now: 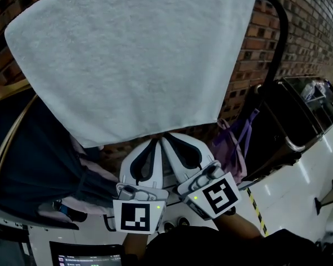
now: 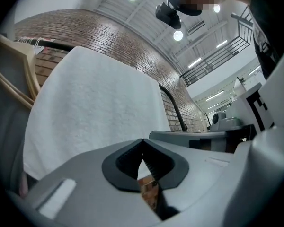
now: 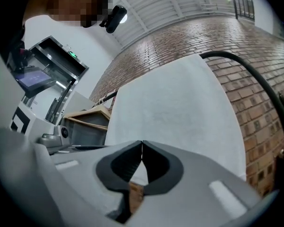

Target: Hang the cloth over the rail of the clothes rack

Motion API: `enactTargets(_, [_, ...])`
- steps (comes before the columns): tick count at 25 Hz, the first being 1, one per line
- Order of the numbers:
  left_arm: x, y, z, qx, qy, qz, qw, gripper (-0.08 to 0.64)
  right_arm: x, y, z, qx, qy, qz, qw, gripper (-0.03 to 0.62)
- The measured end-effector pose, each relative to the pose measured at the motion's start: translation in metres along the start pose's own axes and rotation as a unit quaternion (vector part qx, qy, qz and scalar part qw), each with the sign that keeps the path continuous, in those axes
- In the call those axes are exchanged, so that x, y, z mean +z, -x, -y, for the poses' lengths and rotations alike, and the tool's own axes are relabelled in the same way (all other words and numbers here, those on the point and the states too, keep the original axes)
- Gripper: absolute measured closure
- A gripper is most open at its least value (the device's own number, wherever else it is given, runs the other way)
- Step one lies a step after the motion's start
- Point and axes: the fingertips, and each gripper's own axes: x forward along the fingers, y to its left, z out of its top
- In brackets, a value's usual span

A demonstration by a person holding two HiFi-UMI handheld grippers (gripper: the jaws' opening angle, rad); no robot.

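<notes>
Brick wall (image 1: pixel 302 35) behind; the white cloth (image 1: pixel 133 60) drapes over the black rail (image 1: pixel 281 32) across the upper frame.
At lower centre, below its hem, the left gripper (image 1: pixel 153 143) and right gripper (image 1: pixel 167 140) are pressed together, empty. The hang looks done, so keep both clear of the hem.

Left gripper (image 1: pixel 153 142) and right gripper (image 1: pixel 166 139) held side by side, tips close together, pointing toward the far side. Jaws on both closed together, nothing gripped.
</notes>
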Motion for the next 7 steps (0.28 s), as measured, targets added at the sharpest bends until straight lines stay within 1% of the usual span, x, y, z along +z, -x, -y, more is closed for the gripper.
enactTargets(7, [-0.0041, -0.0045, 0.0025, 0.001, 0.004, -0.001, 1.0, 0.554, -0.005, 0.0013, 0.0056, 0.001, -0.002, -0.004, 1.0, 0.588])
